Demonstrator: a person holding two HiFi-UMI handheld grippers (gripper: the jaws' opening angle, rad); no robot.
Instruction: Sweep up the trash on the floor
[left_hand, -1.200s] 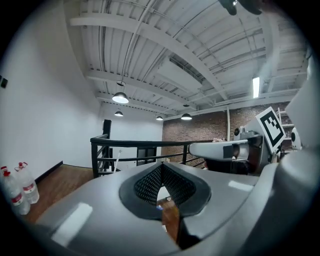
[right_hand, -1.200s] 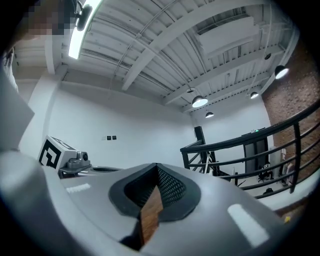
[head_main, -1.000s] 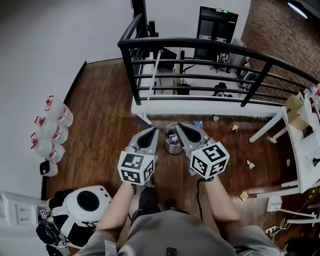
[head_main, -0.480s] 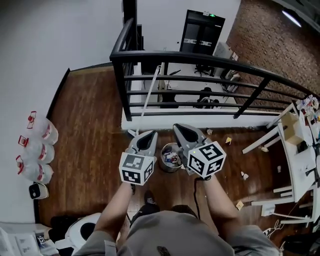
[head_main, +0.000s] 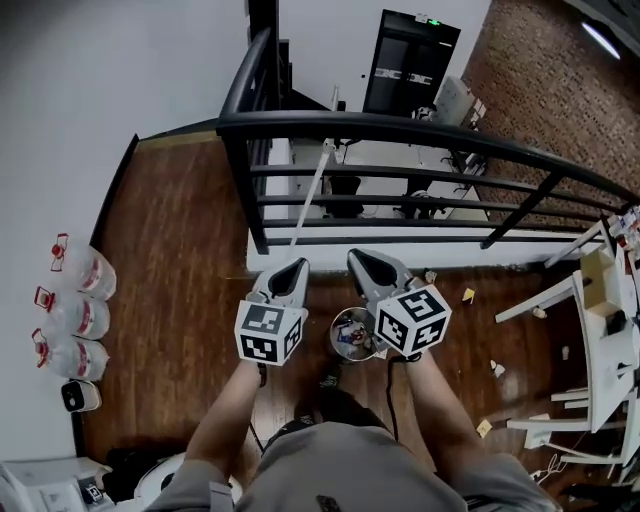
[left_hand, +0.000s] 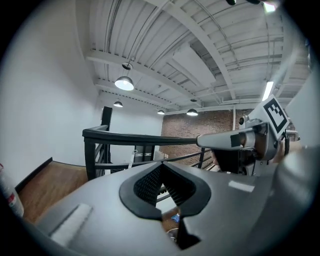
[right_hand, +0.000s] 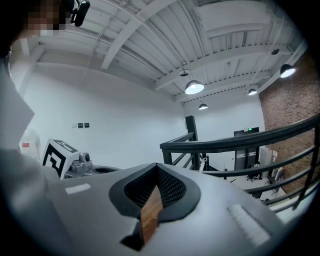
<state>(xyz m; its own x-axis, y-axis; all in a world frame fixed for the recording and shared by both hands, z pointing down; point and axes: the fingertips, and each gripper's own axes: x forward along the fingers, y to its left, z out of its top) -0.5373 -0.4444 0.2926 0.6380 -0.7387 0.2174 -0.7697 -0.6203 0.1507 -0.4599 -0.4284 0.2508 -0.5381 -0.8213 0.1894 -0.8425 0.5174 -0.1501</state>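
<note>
Several scraps of trash lie on the wooden floor right of me, among them a yellow piece (head_main: 468, 295), a pale one (head_main: 497, 369) and another yellow one (head_main: 484, 427). A round metal bin (head_main: 352, 333) full of litter stands on the floor just below my hands. A white broom handle (head_main: 312, 190) leans on the black railing (head_main: 400, 130). My left gripper (head_main: 298, 263) (left_hand: 162, 165) and right gripper (head_main: 354, 254) (right_hand: 157, 170) are held side by side at waist height, pointing at the railing. Both are shut with nothing in them.
The floor ends at a white ledge under the railing, with a lower level beyond. Water jugs (head_main: 75, 300) stand along the left wall. A white table (head_main: 600, 340) and its legs fill the right side. In the left gripper view the right gripper (left_hand: 240, 142) shows alongside.
I have walked forward toward the railing with both grippers carried along, shut throughout. The bin has slid from ahead of the jaws to beneath my hands. The white round appliance at lower left has left view.
</note>
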